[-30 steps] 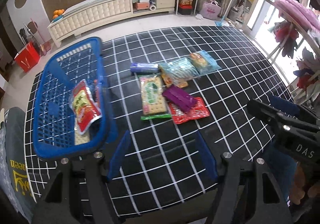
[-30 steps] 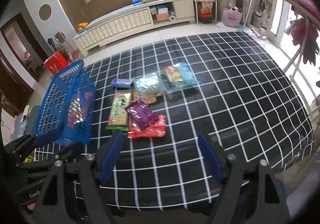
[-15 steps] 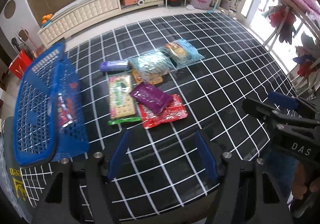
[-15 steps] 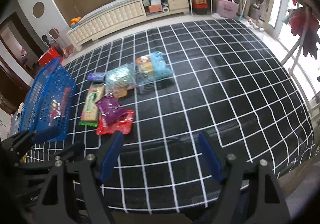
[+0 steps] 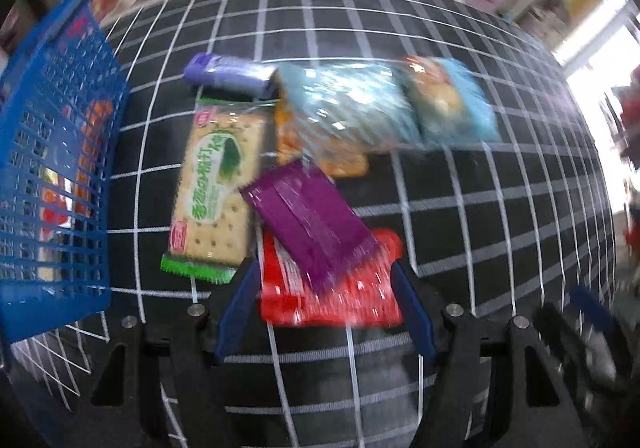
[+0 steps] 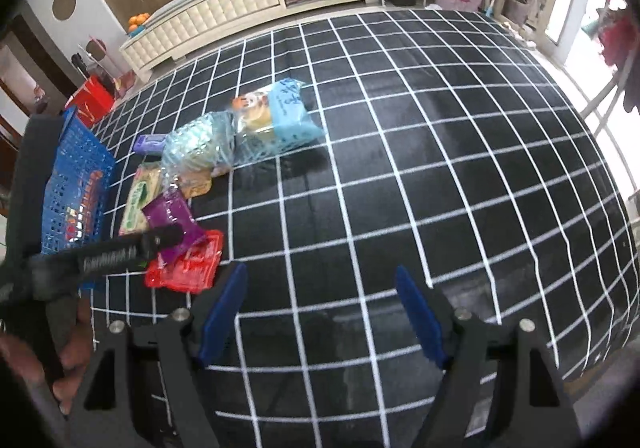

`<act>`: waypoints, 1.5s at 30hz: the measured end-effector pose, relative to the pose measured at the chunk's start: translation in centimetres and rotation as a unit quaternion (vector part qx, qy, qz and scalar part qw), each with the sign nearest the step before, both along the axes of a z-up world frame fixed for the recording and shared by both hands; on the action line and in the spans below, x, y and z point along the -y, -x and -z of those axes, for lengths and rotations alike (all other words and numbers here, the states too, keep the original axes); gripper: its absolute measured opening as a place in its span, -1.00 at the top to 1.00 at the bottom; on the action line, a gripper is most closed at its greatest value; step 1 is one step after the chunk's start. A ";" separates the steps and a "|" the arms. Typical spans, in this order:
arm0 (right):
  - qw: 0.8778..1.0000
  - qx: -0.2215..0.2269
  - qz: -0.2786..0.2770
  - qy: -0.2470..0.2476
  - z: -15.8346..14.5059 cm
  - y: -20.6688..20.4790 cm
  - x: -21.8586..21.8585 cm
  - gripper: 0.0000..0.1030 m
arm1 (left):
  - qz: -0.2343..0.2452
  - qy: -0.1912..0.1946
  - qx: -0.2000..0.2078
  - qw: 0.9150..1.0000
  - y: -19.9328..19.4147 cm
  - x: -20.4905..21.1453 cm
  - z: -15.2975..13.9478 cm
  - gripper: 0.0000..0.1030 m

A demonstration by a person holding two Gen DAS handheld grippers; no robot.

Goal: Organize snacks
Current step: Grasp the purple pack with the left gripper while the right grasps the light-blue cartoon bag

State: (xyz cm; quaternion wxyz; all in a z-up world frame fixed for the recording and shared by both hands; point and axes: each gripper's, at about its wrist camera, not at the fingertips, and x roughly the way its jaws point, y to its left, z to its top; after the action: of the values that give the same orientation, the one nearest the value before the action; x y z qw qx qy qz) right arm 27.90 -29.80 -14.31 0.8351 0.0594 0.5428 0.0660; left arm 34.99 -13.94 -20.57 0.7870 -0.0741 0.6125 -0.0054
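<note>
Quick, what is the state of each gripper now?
Left gripper: open, holding nothing; the red packet lies between its fingers.
Right gripper: open, empty.

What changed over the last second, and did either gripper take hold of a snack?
The left gripper has come down toward the snack pile; its open jaws now frame the red packet and the purple packet lying on it. Nothing is gripped. The right gripper has also dropped closer to the checked cloth, open and empty. The snacks and the blue basket lie where they were.
</note>
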 end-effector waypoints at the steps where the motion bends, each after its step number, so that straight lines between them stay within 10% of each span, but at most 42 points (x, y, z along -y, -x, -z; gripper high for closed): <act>1: 1.000 -0.001 -0.002 0.001 0.2 -0.4 0.0 -0.56 | -0.012 0.006 -0.004 1.000 -0.6 -0.3 0.4 -0.27; 18: 1.000 -0.009 -0.013 -0.005 0.7 -2.5 0.3 -0.56 | -0.047 -0.046 -0.019 0.998 -2.8 1.5 3.6 -0.14; 30: 0.998 0.019 -0.055 0.026 -1.1 -9.3 -3.9 -0.56 | -0.003 -0.002 0.042 0.999 0.4 0.8 -1.2 -0.02; 32: 0.997 0.020 -0.060 0.036 -1.0 -10.4 -4.7 -0.56 | 0.001 -0.004 0.056 0.998 0.3 0.7 -2.4 0.44; 37: 0.996 0.006 -0.070 0.054 0.4 -13.1 -6.0 -0.56 | 0.013 -0.004 0.074 0.997 -1.8 -0.3 -3.2 0.54; 45: 0.995 -0.028 -0.085 0.053 2.9 -15.6 -6.4 -0.56 | 0.015 0.062 0.048 0.997 -3.0 -4.6 -0.9 0.27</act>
State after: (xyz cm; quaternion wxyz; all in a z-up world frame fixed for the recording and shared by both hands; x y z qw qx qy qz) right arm 43.49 -23.38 -17.24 0.8126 -0.0293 0.5722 0.1064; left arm 37.95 -9.32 -19.64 0.8090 -0.1130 0.5739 -0.0585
